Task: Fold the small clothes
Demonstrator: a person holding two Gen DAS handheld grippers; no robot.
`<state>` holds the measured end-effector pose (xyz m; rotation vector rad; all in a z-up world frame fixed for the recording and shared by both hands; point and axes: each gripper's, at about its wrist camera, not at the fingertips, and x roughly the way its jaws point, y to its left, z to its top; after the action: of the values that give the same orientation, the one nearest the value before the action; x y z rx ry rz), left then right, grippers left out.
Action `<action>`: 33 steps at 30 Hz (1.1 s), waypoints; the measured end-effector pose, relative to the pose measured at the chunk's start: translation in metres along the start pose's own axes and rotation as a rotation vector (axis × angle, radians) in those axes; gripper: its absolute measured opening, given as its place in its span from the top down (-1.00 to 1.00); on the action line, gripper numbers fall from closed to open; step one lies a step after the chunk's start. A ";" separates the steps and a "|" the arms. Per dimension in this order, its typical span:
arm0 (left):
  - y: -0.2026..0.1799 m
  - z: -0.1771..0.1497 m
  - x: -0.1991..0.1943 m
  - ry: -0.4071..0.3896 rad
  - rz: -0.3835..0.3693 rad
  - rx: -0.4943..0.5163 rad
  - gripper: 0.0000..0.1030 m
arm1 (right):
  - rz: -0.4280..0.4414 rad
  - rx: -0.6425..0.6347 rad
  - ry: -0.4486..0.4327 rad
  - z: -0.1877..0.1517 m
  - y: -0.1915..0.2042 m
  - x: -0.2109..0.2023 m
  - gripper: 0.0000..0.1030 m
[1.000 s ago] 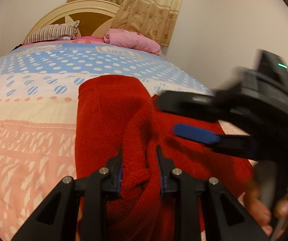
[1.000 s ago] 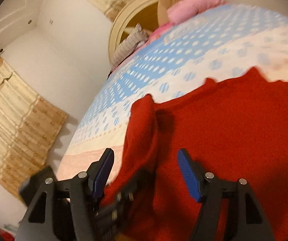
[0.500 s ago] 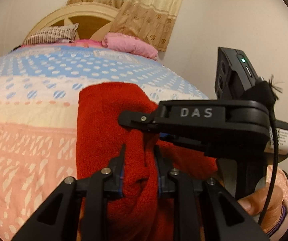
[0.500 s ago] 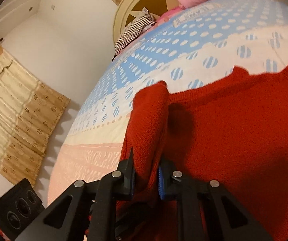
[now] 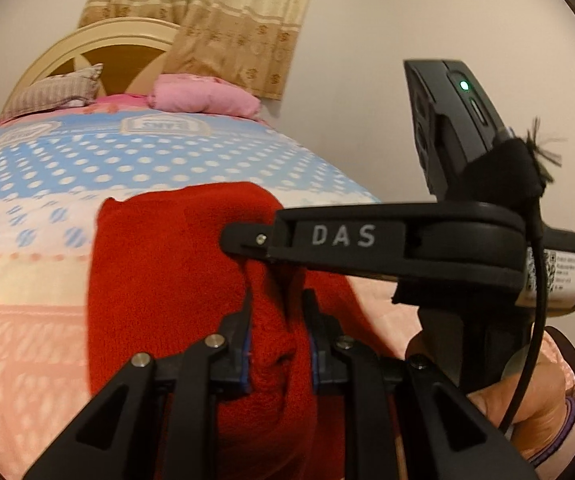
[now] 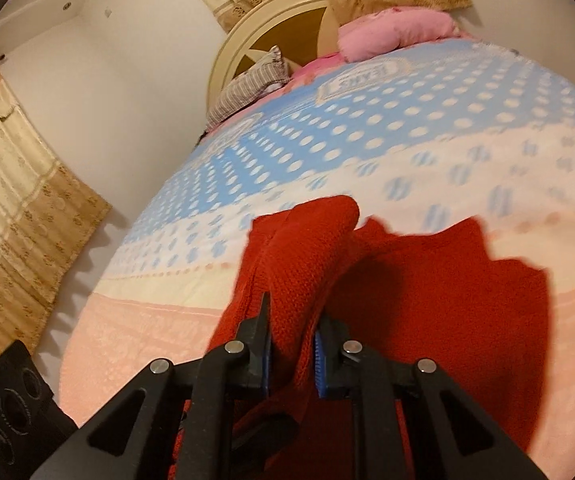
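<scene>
1. Left wrist view: the left claw (image 5: 278,336) is clamped on a bunched fold of the red knitted garment (image 5: 159,280), which lies on the bed (image 5: 27,240). The right claw's body crosses just above it.
2. Right wrist view: the right claw (image 6: 292,340) is pinched on a raised fold of the same garment (image 6: 467,300); the rest lies on the bed (image 6: 327,160).

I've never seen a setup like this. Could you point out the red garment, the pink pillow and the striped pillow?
red garment (image 6: 439,280): right wrist view, on its flat spread part.
pink pillow (image 5: 203,94): left wrist view, middle of its top.
striped pillow (image 6: 247,88): right wrist view, middle of its face.
</scene>
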<state>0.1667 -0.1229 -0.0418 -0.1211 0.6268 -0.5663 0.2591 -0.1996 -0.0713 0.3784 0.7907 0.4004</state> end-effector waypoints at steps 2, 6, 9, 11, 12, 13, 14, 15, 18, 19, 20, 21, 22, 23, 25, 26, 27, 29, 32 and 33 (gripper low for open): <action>-0.009 0.001 0.010 0.012 -0.012 0.005 0.59 | -0.032 -0.011 0.003 0.005 -0.014 -0.010 0.70; -0.029 -0.002 0.031 0.054 -0.024 0.015 0.59 | -0.086 -0.014 0.023 0.009 -0.042 -0.021 0.70; -0.038 -0.006 0.044 0.083 -0.010 0.021 0.59 | -0.108 -0.011 0.044 0.009 -0.063 -0.023 0.70; -0.041 -0.007 0.053 0.100 0.004 0.027 0.59 | -0.120 -0.010 0.059 0.008 -0.076 -0.021 0.70; -0.043 -0.009 0.058 0.113 0.014 0.028 0.59 | -0.123 -0.009 0.065 0.007 -0.080 -0.019 0.70; -0.044 -0.010 0.062 0.123 0.020 0.031 0.59 | -0.126 -0.007 0.077 0.006 -0.086 -0.016 0.70; -0.047 -0.012 0.063 0.130 0.024 0.032 0.59 | -0.125 -0.003 0.088 0.005 -0.093 -0.013 0.70; -0.047 -0.013 0.064 0.139 0.028 0.034 0.56 | -0.123 0.004 0.095 0.004 -0.098 -0.010 0.70; -0.051 -0.016 0.056 0.139 -0.013 0.033 0.34 | -0.085 0.069 0.098 -0.002 -0.115 -0.004 0.70; -0.051 -0.017 0.048 0.144 -0.032 0.034 0.30 | -0.072 0.091 0.093 -0.004 -0.119 -0.004 0.70; -0.050 -0.018 0.040 0.147 -0.049 0.037 0.21 | -0.064 0.106 0.085 -0.005 -0.122 -0.004 0.70; -0.049 -0.020 0.029 0.149 -0.062 0.042 0.08 | -0.063 0.115 0.082 -0.007 -0.122 -0.004 0.70; -0.047 -0.021 0.017 0.152 -0.079 0.045 -0.02 | -0.065 0.122 0.077 -0.008 -0.123 -0.006 0.70; -0.043 -0.024 0.003 0.156 -0.094 0.045 -0.28 | -0.067 0.122 0.076 -0.008 -0.121 -0.008 0.69; -0.027 -0.032 -0.026 0.138 -0.116 0.028 -0.58 | -0.079 0.108 0.062 -0.008 -0.117 -0.020 0.49; -0.020 -0.033 -0.034 0.127 -0.121 0.019 -0.66 | -0.101 0.106 0.052 -0.008 -0.115 -0.027 0.44; -0.008 -0.041 -0.053 0.108 -0.124 0.001 -0.73 | -0.128 0.107 0.030 -0.009 -0.113 -0.038 0.34; 0.012 -0.049 -0.074 0.083 -0.090 -0.038 -0.77 | -0.185 0.125 -0.034 -0.016 -0.109 -0.070 0.26; 0.037 -0.060 -0.086 0.087 -0.030 -0.091 -0.77 | -0.207 0.126 -0.073 -0.035 -0.095 -0.105 0.26; 0.042 -0.062 -0.086 0.099 -0.012 -0.101 -0.77 | -0.205 0.118 -0.080 -0.045 -0.085 -0.117 0.26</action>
<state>0.0931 -0.0382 -0.0585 -0.1925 0.7517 -0.5553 0.1678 -0.3208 -0.0695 0.4167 0.7691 0.1460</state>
